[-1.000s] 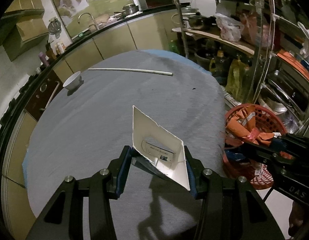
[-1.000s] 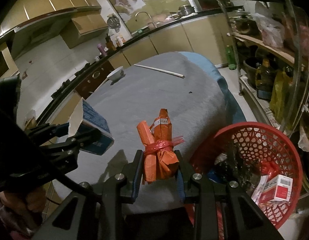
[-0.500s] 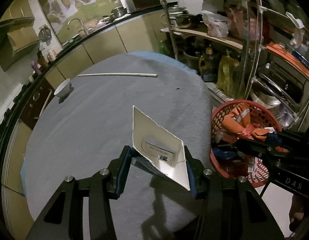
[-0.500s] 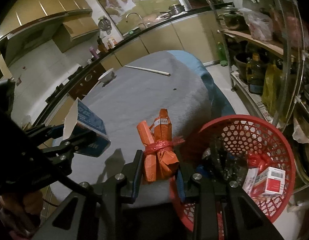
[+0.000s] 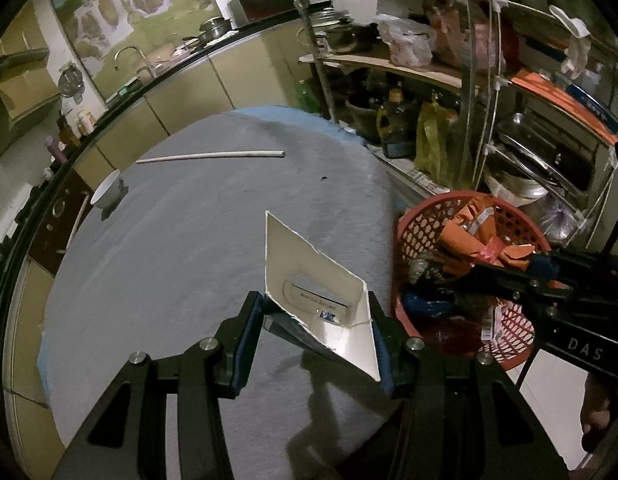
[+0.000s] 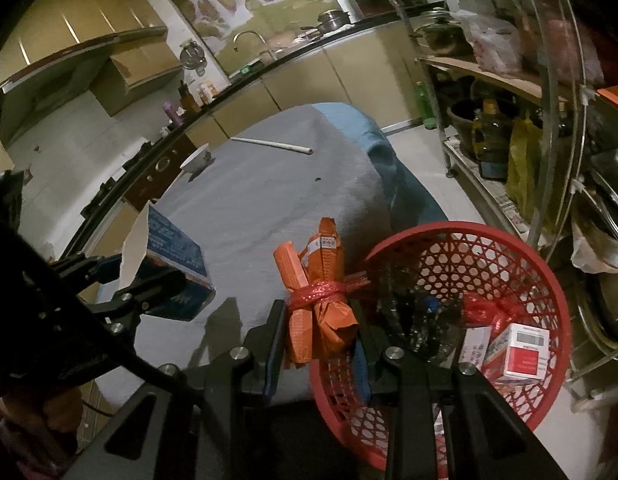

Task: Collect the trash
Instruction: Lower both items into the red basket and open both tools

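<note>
Orange wrapper bundle (image 6: 319, 304), tied w/ red string: light, crinkly, soft, squashes under grip; best taken at the tied waist, as now. Right gripper (image 6: 321, 344) jaws pressed nearly together, pinching it upright, just left of the red mesh basket (image 6: 549, 280) rim. Torn carton (image 5: 329, 300), white inside, blue print outside: light, thin card, semi-stiff, walls buckle if squeezed hard. Left gripper (image 5: 317, 344) jaws part-spread, clamped on its two sides, above the grey table (image 5: 189, 260), basket to the jaws' right.
</note>
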### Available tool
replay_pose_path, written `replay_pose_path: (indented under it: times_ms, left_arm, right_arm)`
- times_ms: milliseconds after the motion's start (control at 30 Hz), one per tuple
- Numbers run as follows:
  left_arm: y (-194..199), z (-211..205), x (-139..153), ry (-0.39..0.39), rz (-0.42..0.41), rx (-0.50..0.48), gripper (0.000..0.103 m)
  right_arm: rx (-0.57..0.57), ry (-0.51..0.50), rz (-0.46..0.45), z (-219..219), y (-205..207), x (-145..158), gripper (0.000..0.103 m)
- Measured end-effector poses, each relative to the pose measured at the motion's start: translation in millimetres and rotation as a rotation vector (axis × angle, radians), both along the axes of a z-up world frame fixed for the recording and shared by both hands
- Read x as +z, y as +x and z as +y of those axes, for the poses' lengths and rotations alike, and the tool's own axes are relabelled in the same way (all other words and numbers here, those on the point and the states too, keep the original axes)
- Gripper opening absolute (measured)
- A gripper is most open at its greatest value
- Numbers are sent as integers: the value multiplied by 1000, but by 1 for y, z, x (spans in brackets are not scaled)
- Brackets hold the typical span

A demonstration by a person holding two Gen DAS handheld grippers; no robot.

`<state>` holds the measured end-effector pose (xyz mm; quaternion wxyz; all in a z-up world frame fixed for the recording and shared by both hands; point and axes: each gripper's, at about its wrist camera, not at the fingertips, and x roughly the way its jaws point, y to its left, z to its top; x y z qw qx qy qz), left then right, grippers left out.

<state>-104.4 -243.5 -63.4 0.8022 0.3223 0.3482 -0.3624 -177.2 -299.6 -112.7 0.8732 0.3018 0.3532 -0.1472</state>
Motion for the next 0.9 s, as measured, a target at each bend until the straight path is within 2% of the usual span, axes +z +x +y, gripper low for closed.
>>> replay_pose_path:
  times_ms: [900]
  left_arm:
    - [-22, -35, -15, 45, 47, -102, 51]
  right_arm:
    - [-101, 34, 10, -37, -36, -9, 31]
